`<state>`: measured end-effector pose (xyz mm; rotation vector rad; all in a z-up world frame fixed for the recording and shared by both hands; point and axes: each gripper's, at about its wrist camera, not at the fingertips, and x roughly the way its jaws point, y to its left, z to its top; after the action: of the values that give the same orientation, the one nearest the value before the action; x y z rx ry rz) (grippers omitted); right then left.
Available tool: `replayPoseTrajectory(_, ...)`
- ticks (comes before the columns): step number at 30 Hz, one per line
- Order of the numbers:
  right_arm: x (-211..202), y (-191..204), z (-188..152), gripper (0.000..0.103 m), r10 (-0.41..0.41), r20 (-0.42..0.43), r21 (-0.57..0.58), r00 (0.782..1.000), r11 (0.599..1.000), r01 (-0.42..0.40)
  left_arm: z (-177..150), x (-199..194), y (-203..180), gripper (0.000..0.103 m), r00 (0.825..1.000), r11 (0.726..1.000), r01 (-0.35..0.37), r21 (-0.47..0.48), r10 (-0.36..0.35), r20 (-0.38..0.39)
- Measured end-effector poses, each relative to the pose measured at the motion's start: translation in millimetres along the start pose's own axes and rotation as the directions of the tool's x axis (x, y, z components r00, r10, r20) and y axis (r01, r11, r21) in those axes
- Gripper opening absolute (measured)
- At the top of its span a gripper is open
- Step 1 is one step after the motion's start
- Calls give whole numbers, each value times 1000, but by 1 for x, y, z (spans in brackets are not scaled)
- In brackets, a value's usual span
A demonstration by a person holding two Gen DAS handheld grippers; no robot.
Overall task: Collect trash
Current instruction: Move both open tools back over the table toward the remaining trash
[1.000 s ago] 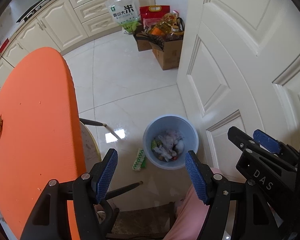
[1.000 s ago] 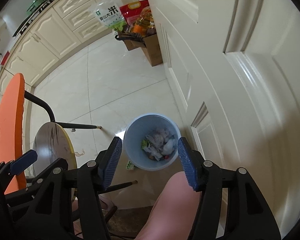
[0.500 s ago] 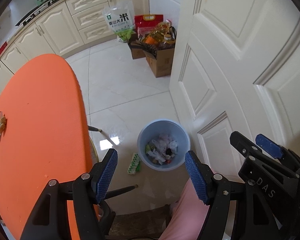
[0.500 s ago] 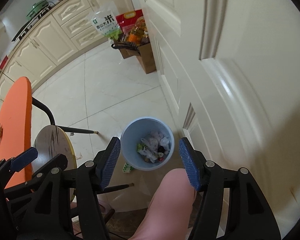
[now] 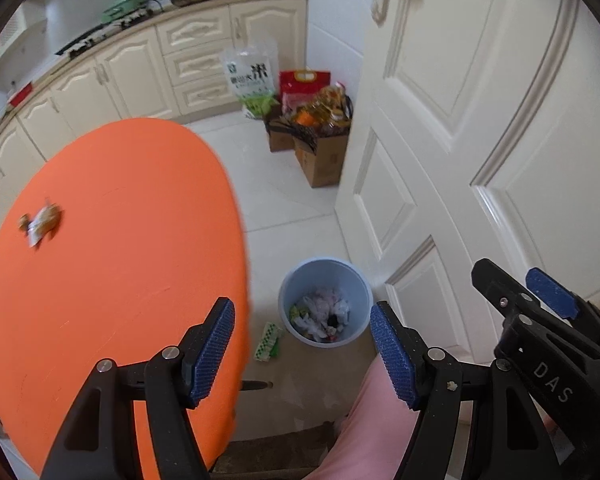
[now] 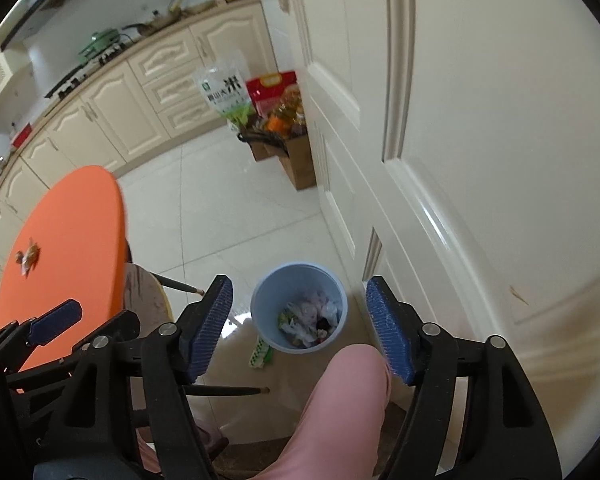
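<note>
A light blue trash bin [image 5: 325, 307] stands on the floor by the white door, holding crumpled paper and wrappers; it also shows in the right wrist view [image 6: 298, 309]. A green and white wrapper [image 5: 269, 341] lies on the floor left of the bin, also in the right wrist view [image 6: 261, 354]. A brown crumpled wrapper [image 5: 41, 221] lies on the round orange table [image 5: 112, 264], also in the right wrist view [image 6: 27, 258]. My left gripper [image 5: 305, 349] is open and empty, high above the bin. My right gripper [image 6: 300, 323] is open and empty above the bin.
A white panelled door [image 5: 480, 140] stands close on the right. Cardboard boxes with groceries [image 5: 320, 136] and a rice bag [image 5: 250, 76] sit by the cream cabinets [image 5: 140, 72]. A wooden stool [image 6: 146, 300] stands beside the table. A pink-clad leg [image 6: 332, 412] is below the grippers.
Both grippers have risen and tilted up, so the bin looks smaller and more of the table, cabinets and counter show. Both stay open and empty.
</note>
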<state>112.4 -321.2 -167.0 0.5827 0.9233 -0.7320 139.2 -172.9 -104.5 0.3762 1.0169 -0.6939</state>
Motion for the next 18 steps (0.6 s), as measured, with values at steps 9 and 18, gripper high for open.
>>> replayPoseTrajectory(9, -58, 59, -27, 73, 71, 100, -107, 992, 992, -60, -69, -69, 39, 68, 990, 991, -71, -112, 84, 112)
replayPoseTrajectory(18, -94, 129, -48, 73, 154, 165, -238, 974, 965, -112, -138, -134, 77, 73, 962, 953, -151, -265, 203, 183)
